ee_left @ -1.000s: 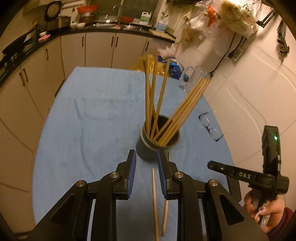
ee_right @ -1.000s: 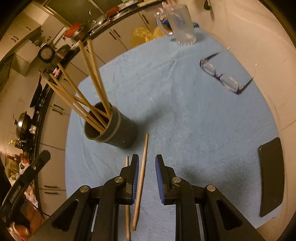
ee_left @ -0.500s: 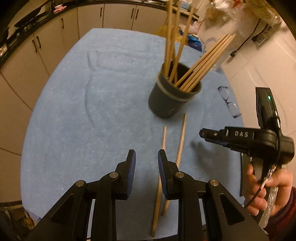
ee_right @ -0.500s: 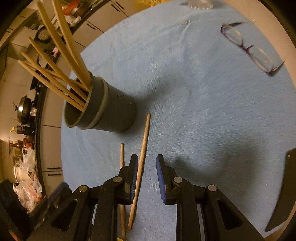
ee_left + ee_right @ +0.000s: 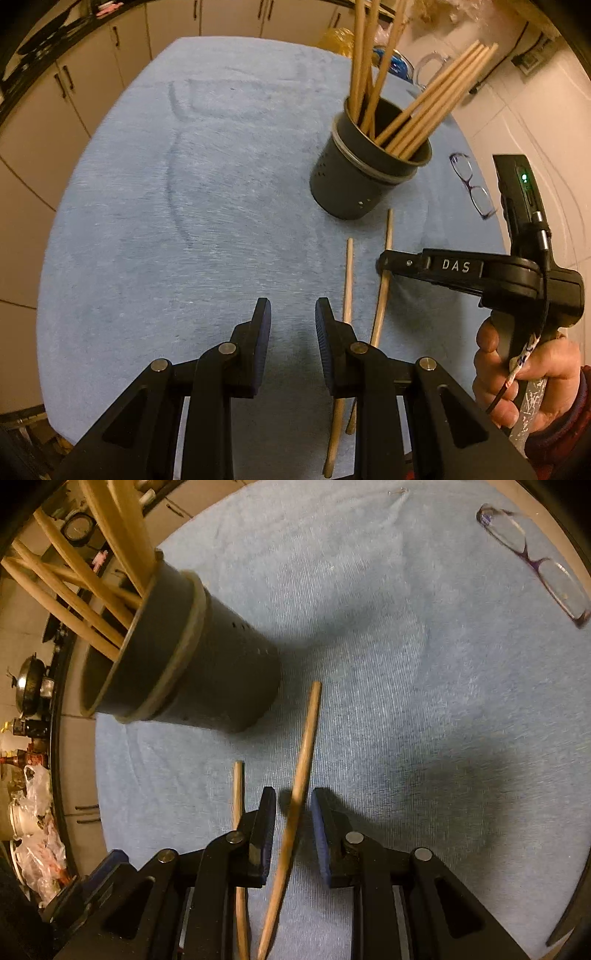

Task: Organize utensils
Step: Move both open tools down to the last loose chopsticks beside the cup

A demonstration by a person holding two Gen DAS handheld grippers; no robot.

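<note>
Lying loose: two chopsticks [image 5: 301,775] near holder [image 5: 354,177]. Right gripper [image 5: 293,823] angled down, jaws just narrowing around one, not gripping; left gripper [image 5: 293,328] slightly parted, empty.

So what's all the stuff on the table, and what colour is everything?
Dark grey round utensil holder: one, standing on the cloth, toward the far right.
Light wooden chopsticks in the holder: several, exact count unclear, leaning out.
Light wooden loose chopsticks: two, lying on the cloth side by side in front of the holder.
Purple-framed eyeglasses: one, right of the holder.
Light blue towel cloth: one, covering the table.
Clear glass mug: one, far edge.
Left hand-held gripper: black, blue pads, nothing between them.
Right hand-held gripper: black, jaws just closing around one loose chopstick.
Hand: holds the right gripper.
</note>
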